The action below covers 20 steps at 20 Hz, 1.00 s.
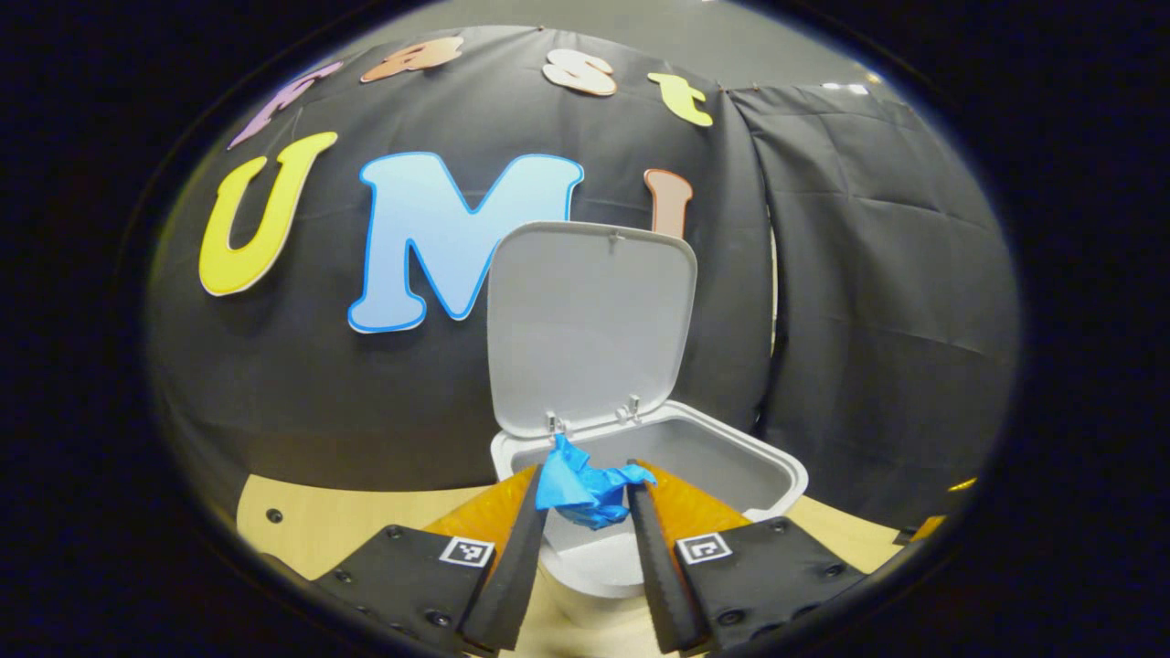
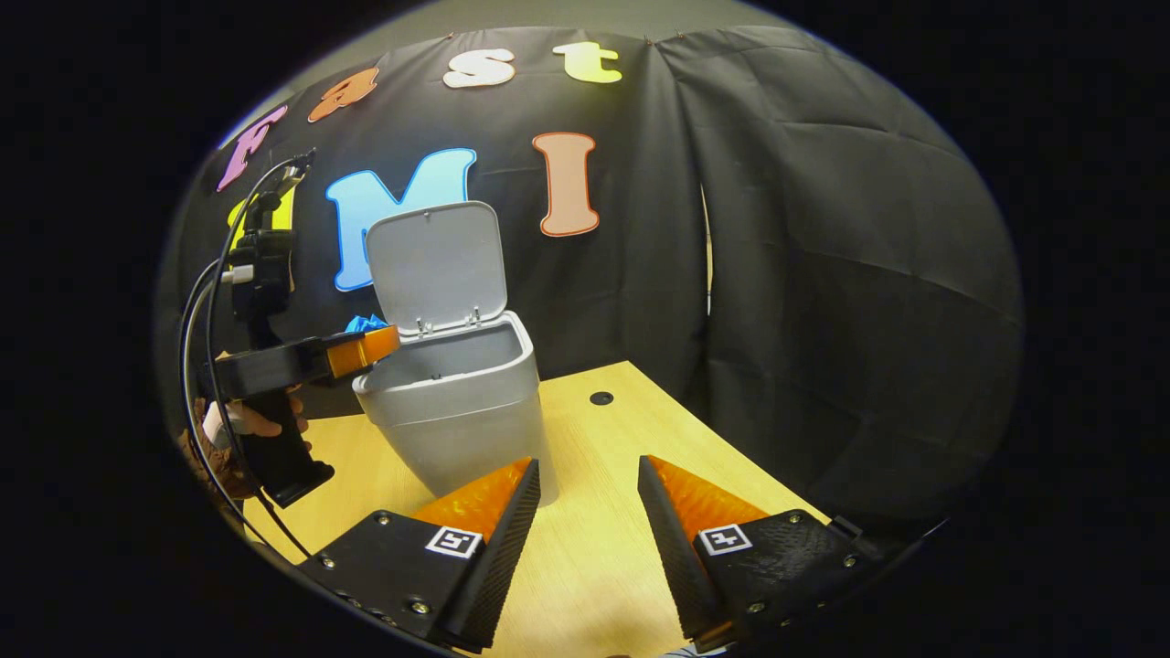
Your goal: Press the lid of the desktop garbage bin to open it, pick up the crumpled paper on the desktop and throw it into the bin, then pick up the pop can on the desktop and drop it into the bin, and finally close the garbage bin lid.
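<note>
A blue crumpled paper (image 1: 585, 491) sits pinched between the fingertips of my left gripper (image 1: 588, 477), which is shut on it just over the near rim of the grey garbage bin (image 1: 731, 457). The bin's lid (image 1: 590, 324) stands upright and open behind the paper. From the right gripper view, the bin (image 2: 462, 411) stands on the wooden table with its lid (image 2: 437, 265) raised, and the left gripper (image 2: 370, 347) reaches its left rim with the blue paper (image 2: 366, 323) showing above it. My right gripper (image 2: 585, 471) hangs open over the table, short of the bin, with nothing between its fingers.
The wooden table (image 2: 612, 439) stretches right of the bin, with a small round hole (image 2: 600, 397) near the back. A hand (image 2: 247, 425) holds the left gripper's handle, and cables (image 2: 206, 302) loop above it. Black cloth walls close the back and right.
</note>
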### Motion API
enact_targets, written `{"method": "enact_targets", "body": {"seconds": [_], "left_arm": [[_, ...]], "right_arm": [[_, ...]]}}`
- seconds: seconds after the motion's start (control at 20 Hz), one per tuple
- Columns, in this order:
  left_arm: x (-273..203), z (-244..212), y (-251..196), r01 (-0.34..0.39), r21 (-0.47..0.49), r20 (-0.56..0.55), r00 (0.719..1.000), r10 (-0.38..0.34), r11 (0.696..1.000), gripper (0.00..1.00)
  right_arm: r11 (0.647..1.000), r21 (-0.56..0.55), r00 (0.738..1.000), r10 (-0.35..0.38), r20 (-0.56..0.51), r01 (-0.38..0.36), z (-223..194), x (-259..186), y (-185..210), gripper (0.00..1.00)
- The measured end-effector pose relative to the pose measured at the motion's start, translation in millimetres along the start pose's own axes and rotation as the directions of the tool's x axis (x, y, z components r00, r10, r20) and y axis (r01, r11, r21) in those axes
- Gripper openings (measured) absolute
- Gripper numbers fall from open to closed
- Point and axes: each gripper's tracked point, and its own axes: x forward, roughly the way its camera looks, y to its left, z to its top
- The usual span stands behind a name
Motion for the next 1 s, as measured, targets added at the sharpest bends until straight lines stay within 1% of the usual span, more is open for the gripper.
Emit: {"method": "enact_targets", "body": {"seconds": [0.05,0.15,0.2,0.3,0.55,0.85,1.0], "left_arm": [[1,0,-2,0.005,-0.004,0.0,1.0,-0.005,1.0,0.67],[1,1,-3,0.006,-0.009,0.004,1.0,-0.006,1.0,0.94],[0,2,-1,0.001,-0.008,0.005,1.0,-0.001,1.0,0.95],[-3,2,3,-0.006,-0.004,0.006,1.0,0.006,1.0,0.94],[-19,7,21,-0.038,0.007,0.016,0.999,0.037,0.999,0.95],[-45,12,55,-0.098,0.007,0.03,0.995,0.097,0.995,0.94],[-66,13,80,-0.148,0.005,0.034,0.988,0.148,0.989,0.94]], "right_arm": [[1.0,-0.001,1.0,-0.005,0.0,0.005,-1,-1,-2,0.71],[1.0,0.004,1.0,-0.015,-0.001,0.015,-1,-3,-8,0.71],[1.0,0.006,1.0,-0.016,-0.002,0.016,-3,-2,-9,0.71],[1.0,0.009,1.0,-0.011,-0.002,0.011,-3,-2,-7,0.71],[1.0,-0.006,1.0,0.027,0.0,-0.027,-1,2,8,0.71],[0.995,-0.03,0.996,0.092,-0.004,-0.092,-4,7,33,0.71],[0.988,-0.05,0.99,0.142,-0.02,-0.143,-9,12,50,0.71]]}}
